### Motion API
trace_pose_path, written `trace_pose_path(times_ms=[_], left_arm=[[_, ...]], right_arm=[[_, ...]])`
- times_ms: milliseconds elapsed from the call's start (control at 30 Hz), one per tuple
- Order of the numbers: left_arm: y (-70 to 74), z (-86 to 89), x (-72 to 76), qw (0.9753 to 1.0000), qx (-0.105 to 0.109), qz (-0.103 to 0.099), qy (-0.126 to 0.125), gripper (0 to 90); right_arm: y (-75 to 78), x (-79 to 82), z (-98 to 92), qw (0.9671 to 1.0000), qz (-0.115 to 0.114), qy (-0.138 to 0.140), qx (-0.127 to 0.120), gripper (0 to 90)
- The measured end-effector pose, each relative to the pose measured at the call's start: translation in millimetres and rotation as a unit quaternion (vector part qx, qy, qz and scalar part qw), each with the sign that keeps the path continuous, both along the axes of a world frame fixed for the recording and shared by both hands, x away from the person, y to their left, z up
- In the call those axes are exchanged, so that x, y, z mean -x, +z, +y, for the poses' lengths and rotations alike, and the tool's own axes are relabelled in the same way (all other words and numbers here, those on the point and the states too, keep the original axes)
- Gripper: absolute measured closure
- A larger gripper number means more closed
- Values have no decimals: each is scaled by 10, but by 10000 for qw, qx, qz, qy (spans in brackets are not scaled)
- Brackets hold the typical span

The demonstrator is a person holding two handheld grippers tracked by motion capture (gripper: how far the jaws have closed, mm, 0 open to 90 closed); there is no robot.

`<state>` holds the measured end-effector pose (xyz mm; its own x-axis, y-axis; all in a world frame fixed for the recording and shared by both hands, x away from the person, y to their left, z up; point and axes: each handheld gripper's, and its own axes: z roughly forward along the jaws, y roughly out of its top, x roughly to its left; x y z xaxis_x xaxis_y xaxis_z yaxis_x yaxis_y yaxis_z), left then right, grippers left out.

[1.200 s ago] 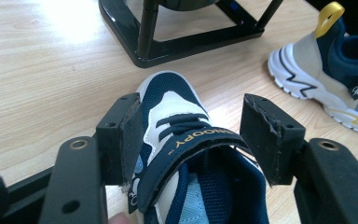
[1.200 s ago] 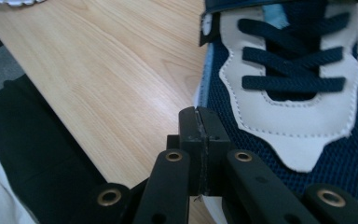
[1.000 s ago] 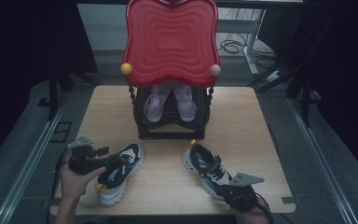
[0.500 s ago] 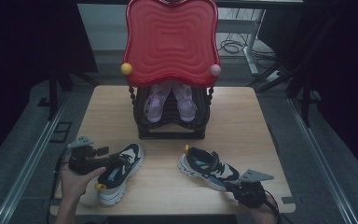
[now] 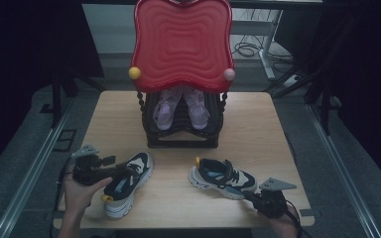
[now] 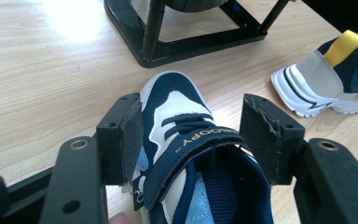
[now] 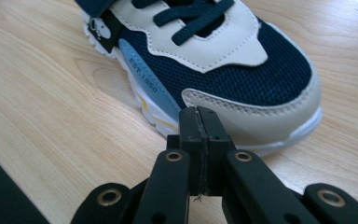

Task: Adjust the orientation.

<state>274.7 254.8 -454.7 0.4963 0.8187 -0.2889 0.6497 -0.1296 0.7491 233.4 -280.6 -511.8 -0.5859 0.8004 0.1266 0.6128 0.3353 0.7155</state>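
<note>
Two navy, white and grey sneakers lie on the wooden table [image 5: 258, 124]. The left sneaker [image 5: 126, 186] [image 6: 182, 116] points toward the rack. My left gripper [image 5: 124, 174] [image 6: 193, 121] stands open astride its strap, one pad against the shoe's side. The right sneaker [image 5: 222, 177] [image 7: 214, 60] lies crosswise, with its yellow heel tab to the left. It also appears in the left gripper view [image 6: 328, 77]. My right gripper [image 5: 248, 194] [image 7: 199, 112] is shut on nothing, its tips at the sole edge by the toe.
A black shoe rack [image 5: 181, 141] stands at the table's middle back with a pair of purple shoes [image 5: 181, 106] inside and a red tray [image 5: 181, 39] on top. Bare wood lies between the sneakers and along both sides. The front edge is close under both hands.
The right sneaker has swung from a diagonal to lying crosswise, and the right gripper has shifted a little rightward. The left gripper and its sneaker have stayed put.
</note>
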Motion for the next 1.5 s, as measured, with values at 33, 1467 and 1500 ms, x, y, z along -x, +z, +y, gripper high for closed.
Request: trace_pose_path(times_ms=[33,1467,1500], left_arm=[[0,-1,0,10000,0,2,0,396],[-12,2,-1,10000,-39,31,-5,395],[-12,2,-1,10000,-38,31,-4,395]], right_arm=[[-2,-7,-11,10000,6,-11,-7,896],[-7,-446,-157,9991,29,-425,-87,896],[-5,-460,-161,9990,29,-431,-86,895]])
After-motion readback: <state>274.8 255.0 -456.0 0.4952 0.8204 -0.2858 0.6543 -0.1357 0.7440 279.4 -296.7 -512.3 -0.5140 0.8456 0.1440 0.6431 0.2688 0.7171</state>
